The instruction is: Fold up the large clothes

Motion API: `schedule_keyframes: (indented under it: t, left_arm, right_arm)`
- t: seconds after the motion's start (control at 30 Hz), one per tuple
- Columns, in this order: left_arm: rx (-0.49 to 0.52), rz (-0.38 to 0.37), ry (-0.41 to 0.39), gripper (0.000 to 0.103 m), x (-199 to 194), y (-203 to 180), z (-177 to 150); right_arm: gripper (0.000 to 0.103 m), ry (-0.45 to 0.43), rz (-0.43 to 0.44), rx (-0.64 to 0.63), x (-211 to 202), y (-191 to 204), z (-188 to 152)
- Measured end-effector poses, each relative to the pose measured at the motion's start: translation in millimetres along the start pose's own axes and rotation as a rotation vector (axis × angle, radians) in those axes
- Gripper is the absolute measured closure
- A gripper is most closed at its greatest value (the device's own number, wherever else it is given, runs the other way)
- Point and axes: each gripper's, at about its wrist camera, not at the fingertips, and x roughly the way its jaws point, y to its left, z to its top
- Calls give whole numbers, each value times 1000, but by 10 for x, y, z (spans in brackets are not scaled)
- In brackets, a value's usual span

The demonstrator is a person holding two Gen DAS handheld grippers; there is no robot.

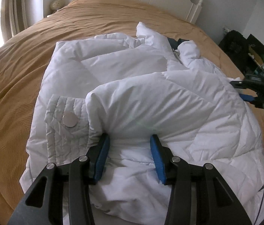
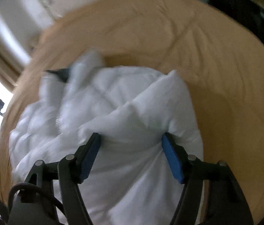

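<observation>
While both claws worked the near edge, the left gripper (image 1: 130,146) had its blue pads part-way apart, straddling a puffy fold of the white jacket (image 1: 132,86); whether they pinched it or only flanked it could not be told. The right gripper (image 2: 131,150) stood wider, white padding bulging between its pads and apparently touching both, though that view was blurred, so a true hold stayed uncertain.

The jacket lay bunched on the tan bed (image 1: 19,71), one sleeve crossed over the body, its cuff (image 1: 66,120) with a round metal snap (image 1: 69,119) lying flat at left. The collar and zip lay farther off.

Risk, as judged: slick, springy fill could slide out of loosely set pads and let the fold spring back, and a fast pull from the right could drag the whole coat askew.

No containers showed; dark gear (image 1: 244,46) sat beyond the bed, contents unreadable.
</observation>
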Motion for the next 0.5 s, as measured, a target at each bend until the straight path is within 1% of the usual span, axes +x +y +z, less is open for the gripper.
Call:
schedule_keyframes:
  t: [0.1,0.13,0.17,0.2,0.23,0.3,0.33,0.4,0.5]
  left_arm:
    - [6,10,-2,57,-11,-8,-25]
    - [8,13,-1,57,-12,-10,-26]
    - [7,16,1,57,-6,-12,-22]
    - [4,15,3,57,-3,-6,-23]
    - [-1,12,4,57,-2,5,-20]
    - [-7,6,6,57,-1,16,-19]
    - [-3,9,7,57,-3,8,-18]
    - [5,15,7,57,-9,-4,-21]
    - [2,15,6,57,-9,0,-26]
  right_arm:
    - [36,3,-84,12,152,-84,163]
    - [35,6,-136,6,156,-103,178]
    - [35,13,-150,3,142,-112,207]
    - [36,7,-146,5,67,-107,228]
    - [40,-16,-134,11,-40,-97,228]
    - [40,-83,-61,-38,-377,8,142]
    - [40,-103,-41,-70,-501,62,74]
    - [40,-137,4,-167,-855,199,-261]
    - [40,-128,23,-249,-1094,273,-757]
